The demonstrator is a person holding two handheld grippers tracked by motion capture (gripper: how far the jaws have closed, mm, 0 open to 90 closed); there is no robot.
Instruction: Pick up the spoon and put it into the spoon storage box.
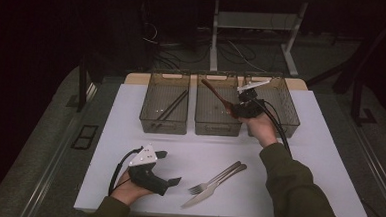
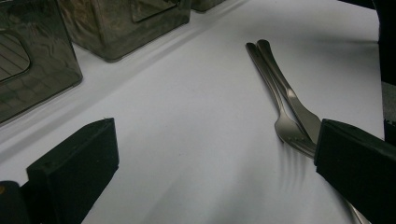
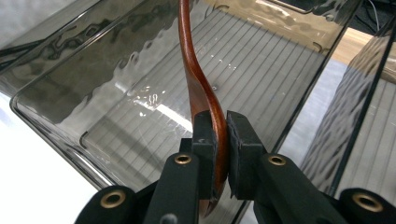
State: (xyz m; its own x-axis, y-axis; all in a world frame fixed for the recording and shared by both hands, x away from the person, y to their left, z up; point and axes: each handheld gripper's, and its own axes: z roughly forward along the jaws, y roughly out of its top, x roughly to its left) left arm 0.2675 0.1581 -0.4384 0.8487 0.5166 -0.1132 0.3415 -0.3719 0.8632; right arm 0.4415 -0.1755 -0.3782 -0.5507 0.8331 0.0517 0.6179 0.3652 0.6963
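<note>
The right gripper (image 3: 219, 140) is clamped tight on a wooden spoon (image 3: 198, 79), holding it over the middle bin (image 1: 217, 125); its own view shows the pads pinching the bowl end. From above you also see the left gripper (image 1: 170, 168) gaping wide and empty near the fork (image 2: 280, 116) and knife (image 2: 299, 109).

reddish-brown wooden spoon (image 3: 198, 84), smoky translucent bins (image 1: 164, 118), white table (image 1: 298, 164)
</note>
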